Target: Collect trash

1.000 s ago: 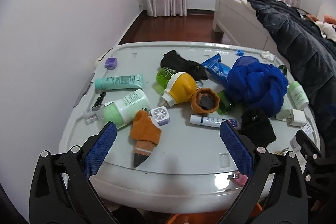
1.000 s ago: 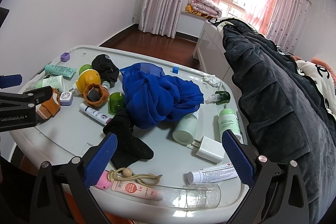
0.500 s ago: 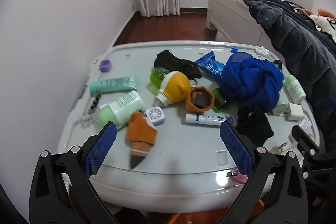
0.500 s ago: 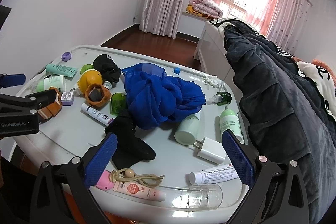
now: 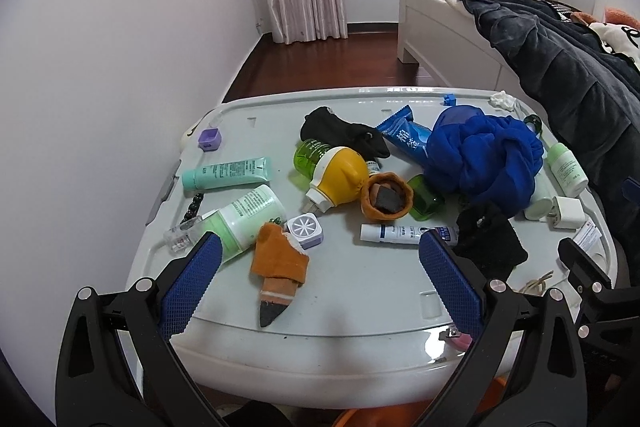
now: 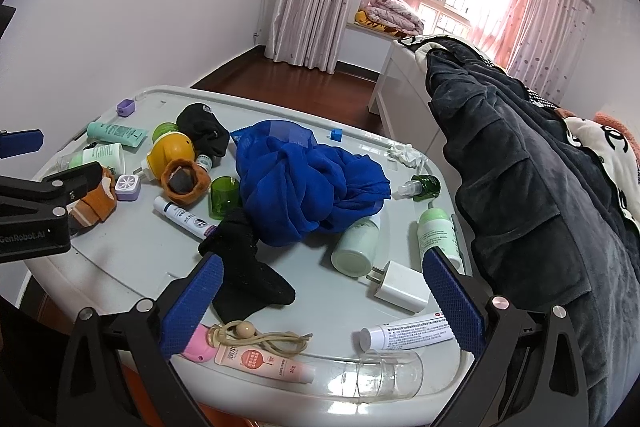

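Task looks barely started, judging by the load on the surface [image 5: 360, 291]: nothing is in either tool. Left gripper [image 5: 320, 279] hovers at the near edge with fingers spread wide and empty; right gripper [image 6: 320, 301] likewise, released and holding nothing. Taking the blue cloth [image 6: 308, 183] as landmark: nearest the camera from it lie the pink-label tube [image 6: 264, 363], a clear plastic tube [image 6: 380, 373], a white tube [image 6: 408, 331] and the white charger [image 6: 400, 287]. Just in front of the cloth is a black sock [image 6: 248, 267]. Left of it sit the orange sock [image 5: 280, 263], the small white tube [image 5: 400, 233], the yellow plug-in device [image 5: 340, 175] and 2 green tubes. Behind the cloth: the blue wrapper [image 5: 404, 137] and a crumpled white tissue [image 6: 404, 153], the likeliest trash. No bin clearly visible, only something orange under the near edge. All picks remain.
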`<action>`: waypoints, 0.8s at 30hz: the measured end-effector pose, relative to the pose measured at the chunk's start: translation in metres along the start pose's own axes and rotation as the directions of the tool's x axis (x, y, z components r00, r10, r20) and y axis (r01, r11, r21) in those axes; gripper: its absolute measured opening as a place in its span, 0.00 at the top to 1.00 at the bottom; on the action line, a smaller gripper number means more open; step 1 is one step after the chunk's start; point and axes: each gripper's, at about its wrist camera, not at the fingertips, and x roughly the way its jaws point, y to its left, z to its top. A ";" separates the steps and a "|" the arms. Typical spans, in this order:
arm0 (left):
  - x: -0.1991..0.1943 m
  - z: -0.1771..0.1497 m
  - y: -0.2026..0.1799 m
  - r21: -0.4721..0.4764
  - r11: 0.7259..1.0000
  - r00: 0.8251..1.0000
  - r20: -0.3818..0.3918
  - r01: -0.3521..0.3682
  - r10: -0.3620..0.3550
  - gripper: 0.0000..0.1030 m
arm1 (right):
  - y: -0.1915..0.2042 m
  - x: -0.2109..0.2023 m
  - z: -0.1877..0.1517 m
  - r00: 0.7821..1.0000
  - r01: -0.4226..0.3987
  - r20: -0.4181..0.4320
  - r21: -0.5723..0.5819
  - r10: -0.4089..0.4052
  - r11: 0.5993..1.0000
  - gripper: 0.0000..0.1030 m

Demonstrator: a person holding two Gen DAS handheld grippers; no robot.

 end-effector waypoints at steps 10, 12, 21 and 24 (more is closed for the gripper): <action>0.000 -0.002 -0.002 -0.006 1.000 1.000 -0.004 0.004 -0.004 0.07 | 0.000 0.001 0.000 1.000 -0.001 0.000 0.000 0.001 1.000 0.04; 0.000 -0.002 -0.002 -0.007 1.000 1.000 -0.004 0.005 -0.005 0.07 | 0.001 0.001 0.000 1.000 -0.001 0.000 -0.001 0.001 1.000 0.04; 0.000 -0.002 -0.001 -0.007 1.000 1.000 -0.005 0.006 -0.006 0.07 | 0.001 0.001 0.001 1.000 -0.001 -0.001 -0.001 0.001 1.000 0.04; 0.000 -0.002 -0.001 -0.010 1.000 1.000 -0.009 0.007 -0.008 0.07 | 0.002 0.002 0.001 1.000 0.000 0.000 -0.001 0.000 1.000 0.04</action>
